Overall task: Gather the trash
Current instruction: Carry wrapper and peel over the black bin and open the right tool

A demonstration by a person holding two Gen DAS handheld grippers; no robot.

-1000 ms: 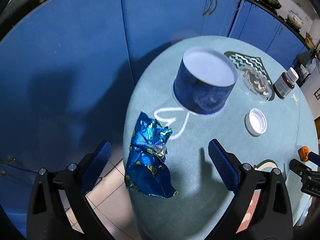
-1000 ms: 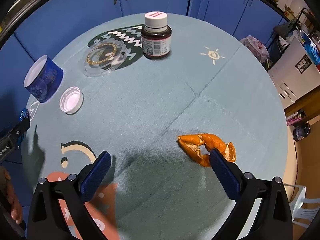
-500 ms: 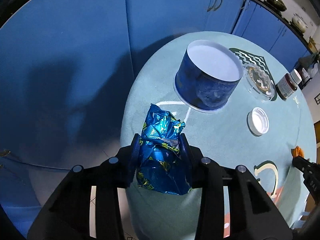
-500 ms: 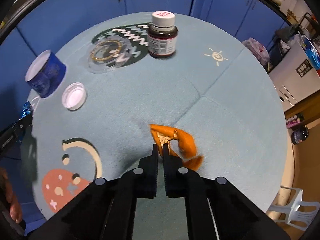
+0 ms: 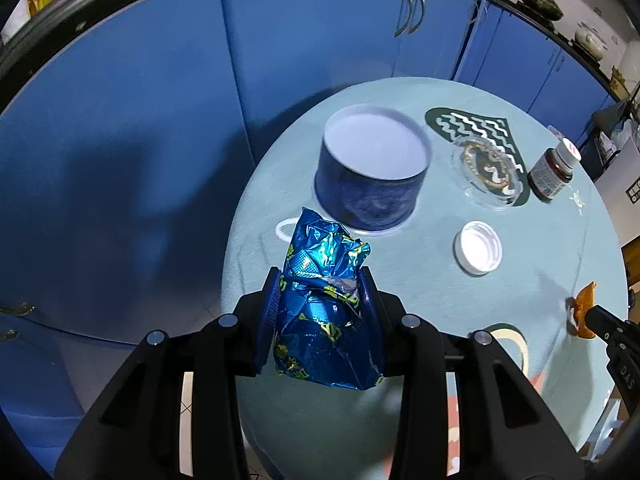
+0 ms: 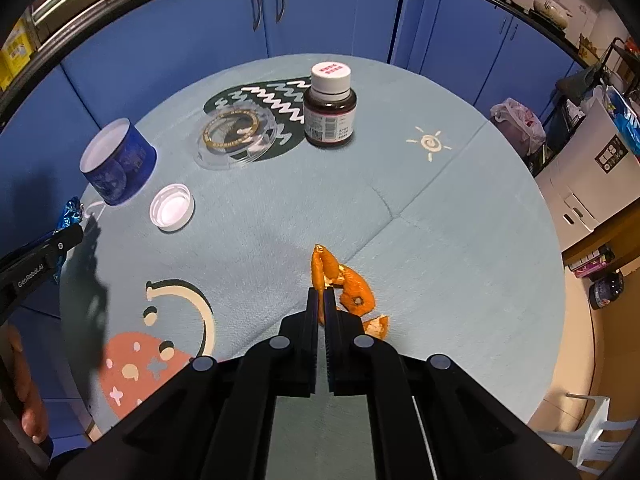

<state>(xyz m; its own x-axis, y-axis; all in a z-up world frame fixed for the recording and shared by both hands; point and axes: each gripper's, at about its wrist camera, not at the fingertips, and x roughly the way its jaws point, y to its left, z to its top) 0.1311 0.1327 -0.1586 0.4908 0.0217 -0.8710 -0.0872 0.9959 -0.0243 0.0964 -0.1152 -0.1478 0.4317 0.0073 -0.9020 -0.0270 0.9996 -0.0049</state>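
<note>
Two pieces of trash are in play, one per gripper. The left gripper (image 5: 320,312) has clamped onto a crumpled blue foil wrapper (image 5: 324,320), its jaws having just closed on it; the wrapper stands with its long axis running up the frame, crinkled top pointing toward the blue tub (image 5: 372,172). The right gripper (image 6: 321,300) has its jaws pinched together on a strip of orange peel (image 6: 352,288); that strip points up and away from the fingers, the rest of the peel curling off to the right, on or just above the cloth

Otherwise the table holds one blue tub with a white inside, one loose white cap (image 6: 172,210), one clear round lid (image 6: 236,138) and one brown bottle (image 6: 330,114) with a white top

The table (image 6: 440,220) is round, covered in a pale teal cloth printed with a dark patch of white zigzags, a small sun, a cream arc and a coral spotted blob. Blue cabinet doors (image 6: 320,12) curve behind it; a white plastic chair (image 6: 588,432) stands at lower right, and a person's hand (image 6: 24,408) shows at the left edge
</note>
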